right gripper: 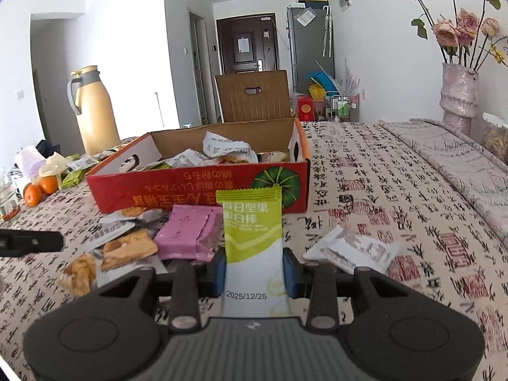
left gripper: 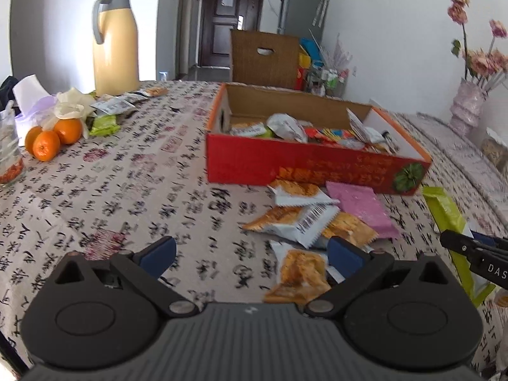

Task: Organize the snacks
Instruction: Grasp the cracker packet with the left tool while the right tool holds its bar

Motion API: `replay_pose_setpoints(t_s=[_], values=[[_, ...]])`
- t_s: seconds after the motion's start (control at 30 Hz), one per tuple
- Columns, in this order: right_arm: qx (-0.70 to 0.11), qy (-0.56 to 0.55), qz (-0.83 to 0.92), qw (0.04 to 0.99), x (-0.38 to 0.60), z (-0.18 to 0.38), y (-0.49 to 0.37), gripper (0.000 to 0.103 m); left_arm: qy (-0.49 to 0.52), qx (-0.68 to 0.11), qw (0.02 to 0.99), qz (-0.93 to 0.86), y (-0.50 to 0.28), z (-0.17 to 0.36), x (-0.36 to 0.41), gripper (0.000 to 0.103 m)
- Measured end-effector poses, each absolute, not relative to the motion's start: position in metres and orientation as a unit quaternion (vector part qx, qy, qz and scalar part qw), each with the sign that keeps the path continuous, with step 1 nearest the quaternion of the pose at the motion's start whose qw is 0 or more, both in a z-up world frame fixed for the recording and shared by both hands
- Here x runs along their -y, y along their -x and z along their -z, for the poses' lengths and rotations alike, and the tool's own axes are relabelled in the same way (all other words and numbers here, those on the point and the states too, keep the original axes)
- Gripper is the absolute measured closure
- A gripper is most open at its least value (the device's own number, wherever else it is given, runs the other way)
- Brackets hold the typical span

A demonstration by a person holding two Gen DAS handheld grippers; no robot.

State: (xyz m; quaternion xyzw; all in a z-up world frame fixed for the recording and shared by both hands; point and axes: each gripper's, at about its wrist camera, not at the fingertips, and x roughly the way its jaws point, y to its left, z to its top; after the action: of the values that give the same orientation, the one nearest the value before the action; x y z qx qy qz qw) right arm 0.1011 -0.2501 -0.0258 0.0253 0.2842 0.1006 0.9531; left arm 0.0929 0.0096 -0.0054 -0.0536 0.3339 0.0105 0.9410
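A: What does the right gripper (right gripper: 254, 274) hold?
B: A green bar (right gripper: 252, 238). The blue pads press it on both sides, and it stands upright, in front of the red box (right gripper: 197, 190).
A: And the left gripper (left gripper: 250, 254)?
B: Its jaws stand wide with nothing between them, above the loose packets (left gripper: 304, 219) on the tablecloth (left gripper: 127, 190).
A: Where are the other snacks?
B: Many lie inside the box. A pink packet (right gripper: 190, 238) lies just in front of it.
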Motion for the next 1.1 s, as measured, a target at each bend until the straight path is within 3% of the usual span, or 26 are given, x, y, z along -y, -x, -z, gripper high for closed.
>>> replay_pose_setpoints(t_s=[0.47, 0.63, 0.87, 0.93, 1.1], values=[[-0.283, -0.047, -0.109, 0.952, 0.264, 0.036, -0.086, 0.069, 0.038, -0.368, 0.929, -0.019, -0.104, 0.025, 0.015, 0.003], [-0.285, -0.050, -0.111, 0.951, 0.264, 0.038, -0.085, 0.069, 0.043, -0.379, 0.924, -0.016, -0.111, 0.033, 0.017, 0.024], [-0.288, -0.052, -0.115, 0.949, 0.263, 0.040, -0.085, 0.069, 0.054, -0.386, 0.921, -0.024, -0.114, 0.040, 0.009, 0.041], [-0.289, -0.051, -0.116, 0.949, 0.261, 0.041, -0.086, 0.069, 0.052, -0.383, 0.922, -0.016, -0.113, 0.040, 0.009, 0.058], [-0.291, -0.049, -0.117, 0.948, 0.258, 0.041, -0.086, 0.069, 0.057, -0.380, 0.923, -0.001, -0.110, 0.039, 0.007, 0.061]])
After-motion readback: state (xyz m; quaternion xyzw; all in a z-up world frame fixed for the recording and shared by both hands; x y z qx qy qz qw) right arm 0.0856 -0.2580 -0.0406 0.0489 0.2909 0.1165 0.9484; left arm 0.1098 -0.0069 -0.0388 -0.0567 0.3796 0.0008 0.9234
